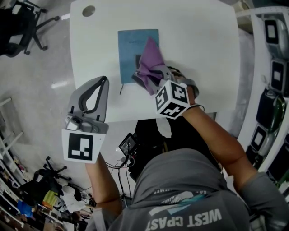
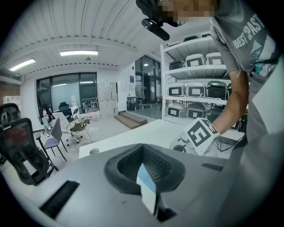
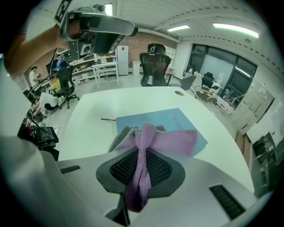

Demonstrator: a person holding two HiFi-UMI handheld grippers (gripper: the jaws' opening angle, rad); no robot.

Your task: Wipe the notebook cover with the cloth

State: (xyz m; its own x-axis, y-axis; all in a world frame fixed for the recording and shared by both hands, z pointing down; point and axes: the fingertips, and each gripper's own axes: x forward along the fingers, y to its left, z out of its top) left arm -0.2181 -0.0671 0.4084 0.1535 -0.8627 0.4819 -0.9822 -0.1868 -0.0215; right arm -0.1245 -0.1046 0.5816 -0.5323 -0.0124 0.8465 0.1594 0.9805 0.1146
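Note:
A blue notebook (image 1: 133, 49) lies flat on the white table (image 1: 198, 49); the right gripper view shows it too (image 3: 155, 119). A purple cloth (image 1: 151, 58) is pinched in my right gripper (image 1: 141, 77), which is shut on it over the notebook's near right corner. The cloth's free end spreads across the cover (image 3: 179, 139), and the rest runs back between the jaws of the right gripper (image 3: 133, 132). My left gripper (image 1: 103, 82) hovers at the table's near left edge, apart from the notebook, jaws shut and holding nothing (image 2: 143, 150).
A thin dark cord (image 1: 121, 89) trails from the notebook's near left corner. A round cable hole (image 1: 89, 11) sits at the table's far left. An office chair (image 1: 22, 22) stands beyond the table; shelves of bins (image 1: 273, 72) line the right.

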